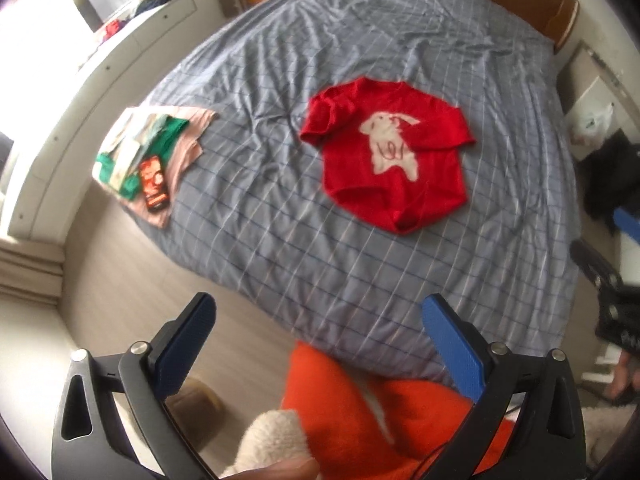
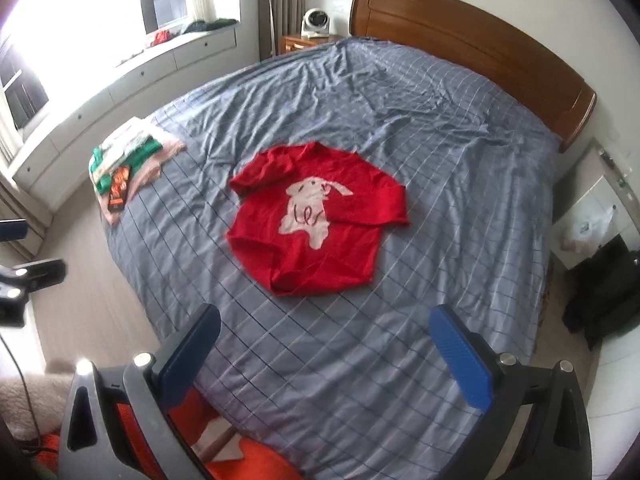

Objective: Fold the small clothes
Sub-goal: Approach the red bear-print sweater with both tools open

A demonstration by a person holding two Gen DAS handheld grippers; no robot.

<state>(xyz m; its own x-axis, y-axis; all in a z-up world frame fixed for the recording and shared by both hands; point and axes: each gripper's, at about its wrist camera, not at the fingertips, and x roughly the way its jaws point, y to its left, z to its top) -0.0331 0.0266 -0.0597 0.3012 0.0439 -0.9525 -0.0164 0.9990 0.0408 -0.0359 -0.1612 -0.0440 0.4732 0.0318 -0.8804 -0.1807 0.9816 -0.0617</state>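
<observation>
A small red sweater (image 2: 316, 220) is lying face up near the middle of the bed (image 2: 440, 128), its white rabbit motif (image 2: 310, 210) showing, both sleeves folded in across the chest and the hem bunching into a soft hump at the near edge. It is looking like a light, limp knit that will be sagging and stretching when lifted, so the likely places to pinch are the thicker edges: the shoulders or the ribbed hem, not the thin middle. The left tongs (image 1: 320, 344) and the right tongs (image 2: 326, 354) are both hanging open and empty over the near end of the bed, well apart from the garment, their blue ribbed pads (image 2: 460, 356) spread wide. The blue checked bedsheet (image 1: 280, 240) is lying wrinkled beneath. At the bed's left edge a stack of folded clothes (image 2: 128, 156) in green, white and pink is sitting with a small orange packet (image 1: 153, 183) on it.
</observation>
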